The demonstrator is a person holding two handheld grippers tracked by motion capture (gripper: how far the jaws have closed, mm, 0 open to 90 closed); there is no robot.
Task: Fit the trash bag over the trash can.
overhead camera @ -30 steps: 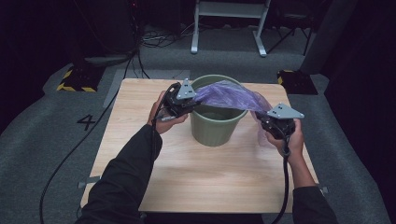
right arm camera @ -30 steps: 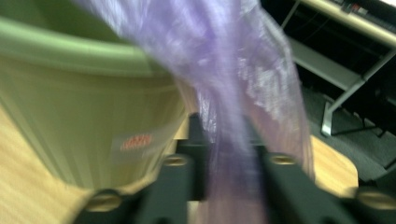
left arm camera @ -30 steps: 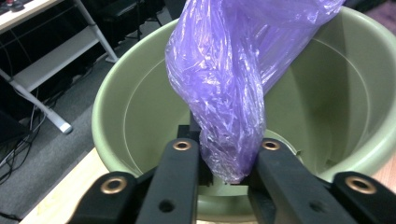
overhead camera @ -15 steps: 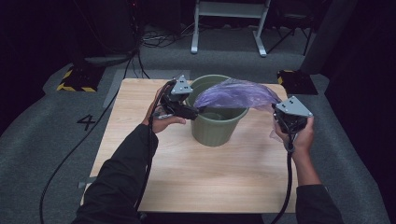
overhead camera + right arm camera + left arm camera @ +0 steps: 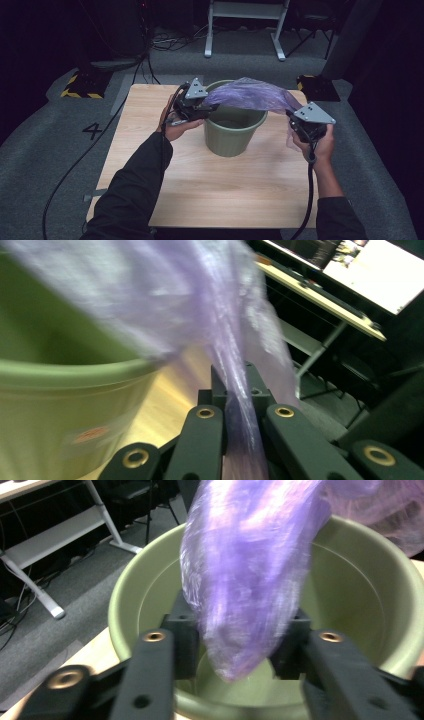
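Note:
A green plastic bucket stands upright near the middle of the wooden table. A thin purple plastic bag stretches over its mouth between my two grippers. My left gripper sits at the bucket's left rim, shut on one end of the bag, which bulges between its jaws over the bucket's inside. My right gripper is off the bucket's right side, shut on the other end of the bag, which is pinched flat between its jaws beside the bucket wall.
The table's right edge lies just past my right hand. Grey carpet with a painted 4 surrounds the table. A white metal stand and cables lie behind it. Black cables trail from both grippers.
My right gripper has moved right and slightly away from the bucket, pulling the bag tighter and wider over the mouth. My left gripper stays at the left rim.

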